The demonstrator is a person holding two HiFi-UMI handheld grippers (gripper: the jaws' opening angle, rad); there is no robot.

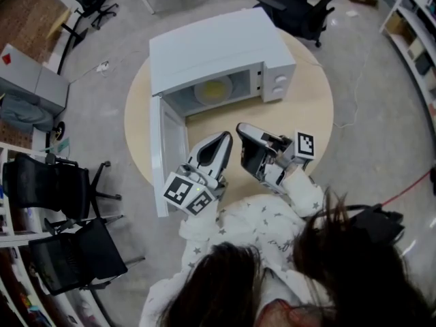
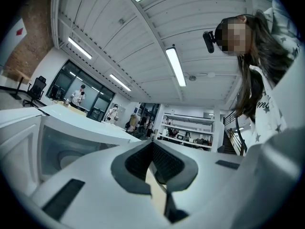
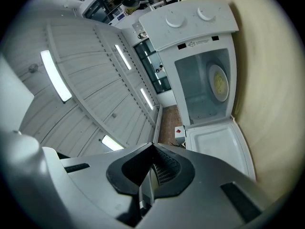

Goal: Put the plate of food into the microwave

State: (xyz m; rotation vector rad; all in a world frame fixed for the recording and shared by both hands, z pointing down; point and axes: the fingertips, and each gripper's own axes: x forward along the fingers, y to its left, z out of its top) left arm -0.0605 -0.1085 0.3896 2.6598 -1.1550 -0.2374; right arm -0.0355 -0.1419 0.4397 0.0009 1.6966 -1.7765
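Observation:
The white microwave (image 1: pixel 218 46) stands on the round wooden table (image 1: pixel 310 111) with its door (image 1: pixel 169 148) swung open to the left. Inside it lies the plate of yellow food (image 1: pixel 214 90), which also shows in the right gripper view as the plate (image 3: pixel 219 82) in the open cavity. My left gripper (image 1: pixel 226 137) and right gripper (image 1: pixel 240 127) hover side by side over the table's near part, short of the microwave. Both are shut with nothing between their jaws. The left gripper (image 2: pixel 152 143) tilts up toward the ceiling; the right gripper (image 3: pixel 153 145) does too.
Black office chairs (image 1: pixel 61 182) stand on the floor to the left and another chair (image 1: pixel 300 9) behind the table. A grey cabinet (image 1: pixel 30 80) sits at the far left, shelves (image 1: pixel 415 26) at the right. A person's hair and starred sleeves fill the bottom edge.

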